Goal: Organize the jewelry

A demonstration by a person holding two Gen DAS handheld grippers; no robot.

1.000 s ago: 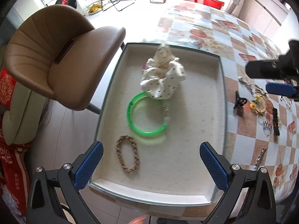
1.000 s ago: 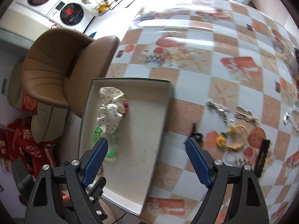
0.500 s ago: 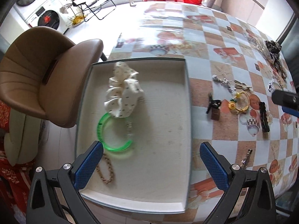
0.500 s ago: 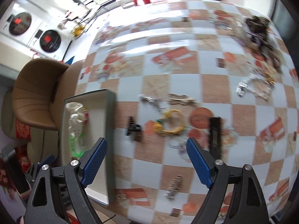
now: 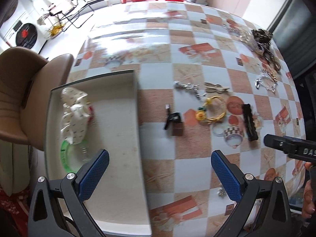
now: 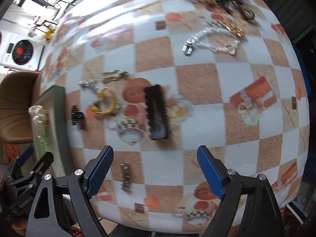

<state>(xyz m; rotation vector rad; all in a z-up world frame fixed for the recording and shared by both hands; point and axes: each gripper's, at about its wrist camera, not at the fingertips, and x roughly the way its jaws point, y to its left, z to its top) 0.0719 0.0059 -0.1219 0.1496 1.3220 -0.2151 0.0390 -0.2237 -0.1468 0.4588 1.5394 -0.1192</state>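
Note:
A shallow beige tray [image 5: 118, 130] holds a white dotted scrunchie [image 5: 74, 114] and a green bangle [image 5: 66, 158]. My left gripper [image 5: 160, 169] hangs open over the tray's right wall, nothing between its fingers. Loose jewelry lies on the checkered table: a small black clip [image 5: 173, 120], a yellow bracelet [image 5: 213, 110], a black hair comb [image 6: 157, 112], a silver chain [image 5: 187, 86]. My right gripper [image 6: 156, 169] stands open above the table, just below the comb. A short metal chain piece [image 6: 125, 176] lies by its left finger, untouched.
A tangled pile of jewelry [image 5: 262, 37] and a silver bracelet [image 6: 211, 41] lie at the table's far right. A brown padded chair [image 5: 23, 90] stands left of the tray. The table edge runs close below both grippers.
Both grippers have swung right, away from the tray and toward the loose jewelry on the table. The right one has also come lower. Both stay open and empty.

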